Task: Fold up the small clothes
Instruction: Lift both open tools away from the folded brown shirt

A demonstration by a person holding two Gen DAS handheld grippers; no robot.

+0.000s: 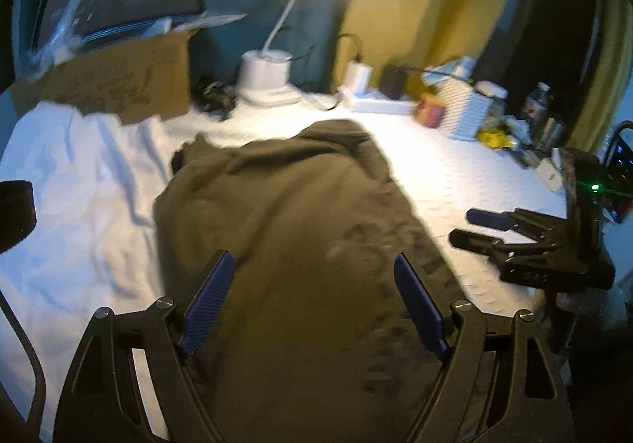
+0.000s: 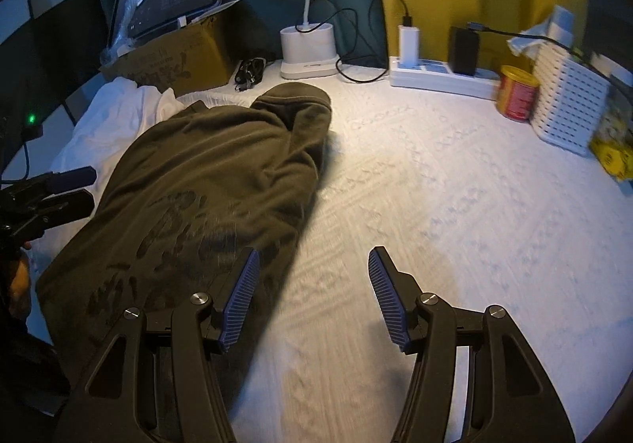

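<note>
An olive-brown garment [image 1: 277, 197] with a dark print lies folded lengthwise on the white quilted surface [image 2: 435, 186]. It reaches from the near edge toward the back, and its rounded far end [image 2: 300, 103] is doubled over. My left gripper [image 1: 312, 255] hovers open above the garment's printed part, with nothing between its blue pads. My right gripper [image 2: 313, 251] is open over bare white surface just right of the garment [image 2: 217, 166], its left pad over the cloth's edge. Each gripper shows in the other's view: the right gripper [image 1: 462, 225] and the left gripper [image 2: 91, 186].
A white cloth [image 1: 79, 174] lies crumpled left of the garment. At the back stand a cardboard box [image 2: 190, 55] with a tablet leaning on it, a lamp base [image 2: 308, 47], a power strip [image 2: 435, 75], a red can [image 2: 516, 93] and a white basket [image 2: 569, 103].
</note>
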